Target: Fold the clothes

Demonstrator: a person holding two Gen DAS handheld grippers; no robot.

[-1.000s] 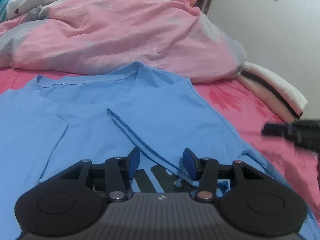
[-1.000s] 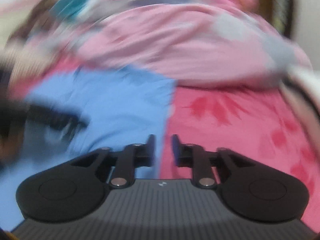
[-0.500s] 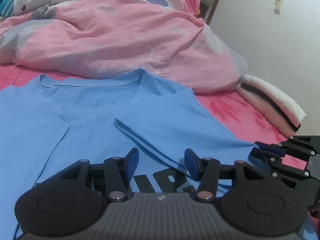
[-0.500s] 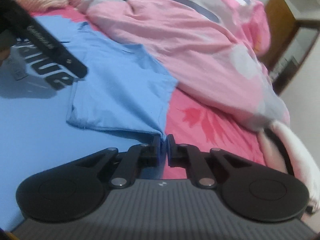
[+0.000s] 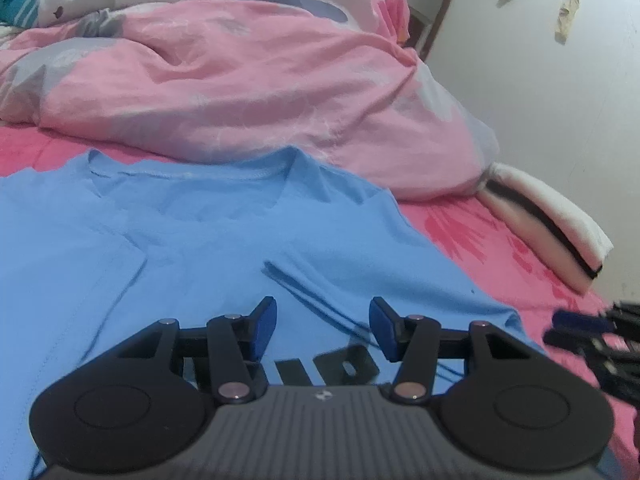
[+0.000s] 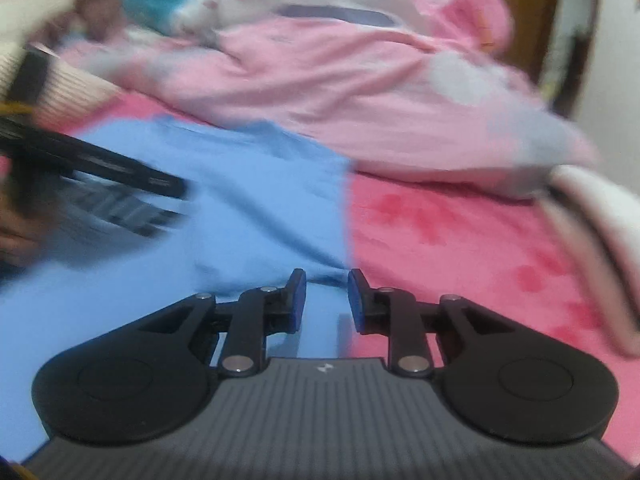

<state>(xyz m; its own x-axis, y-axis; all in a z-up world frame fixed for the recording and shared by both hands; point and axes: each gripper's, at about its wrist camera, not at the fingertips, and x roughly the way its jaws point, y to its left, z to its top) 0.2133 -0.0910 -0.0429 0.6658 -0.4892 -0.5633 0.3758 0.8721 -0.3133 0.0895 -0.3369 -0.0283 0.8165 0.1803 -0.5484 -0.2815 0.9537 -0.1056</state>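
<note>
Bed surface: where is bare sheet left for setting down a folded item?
Bare pink sheet lies between the blue T-shirt and the folded white cloth, below the pink duvet. The shirt fills the left and the duvet crowds the far end.

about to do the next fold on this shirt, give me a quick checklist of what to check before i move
1. Blue shirt lies spread on the bed sheet: ok, with some creases.
2. Left tongs open and empty over the shirt's middle: ok.
3. Right tongs open, holding nothing, at the shirt's right edge: ok.
4. Right sleeve folded in over the body: ok, its edge shows as a diagonal line in the left view.
5. Pink quilt clear of the shirt: not ok, it touches or overlaps the collar.
6. Folded white cloth clear of the shirt: ok, it lies apart by the wall.
</note>
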